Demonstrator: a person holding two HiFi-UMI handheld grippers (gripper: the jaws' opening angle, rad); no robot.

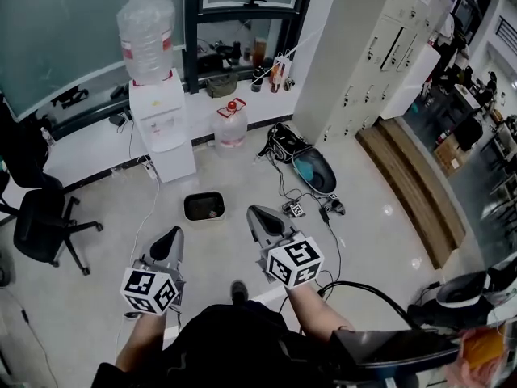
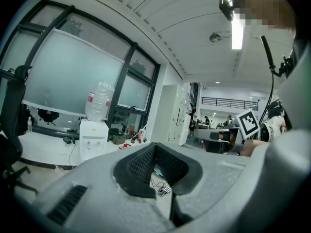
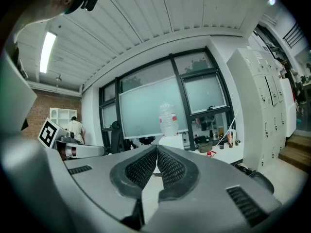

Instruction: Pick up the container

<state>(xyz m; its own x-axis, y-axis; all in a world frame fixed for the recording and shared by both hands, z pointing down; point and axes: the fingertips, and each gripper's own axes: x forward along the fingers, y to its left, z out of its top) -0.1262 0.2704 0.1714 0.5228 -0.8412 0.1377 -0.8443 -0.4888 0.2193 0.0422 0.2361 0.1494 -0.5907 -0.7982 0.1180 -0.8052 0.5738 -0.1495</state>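
A low black rectangular container [image 1: 203, 207] sits on the pale floor ahead of me, with something small inside it. My left gripper [image 1: 173, 236] is held above the floor, nearer to me and to the left of the container, its jaws shut and holding nothing. My right gripper [image 1: 257, 215] hovers just right of the container, also shut and holding nothing. The left gripper view shows the left gripper [image 2: 155, 147] with its pads meeting, aimed at the room. The right gripper [image 3: 156, 150] has its pads pressed together too, pointing at the window; the container is out of sight there.
A white water dispenser [image 1: 164, 128] with a bottle on top stands behind the container, with a red-capped jug [image 1: 230, 124] beside it. A black office chair [image 1: 42, 225] is at the left. A bag [image 1: 284, 145], a dark shell-shaped object [image 1: 315, 170] and cables [image 1: 327, 241] lie to the right.
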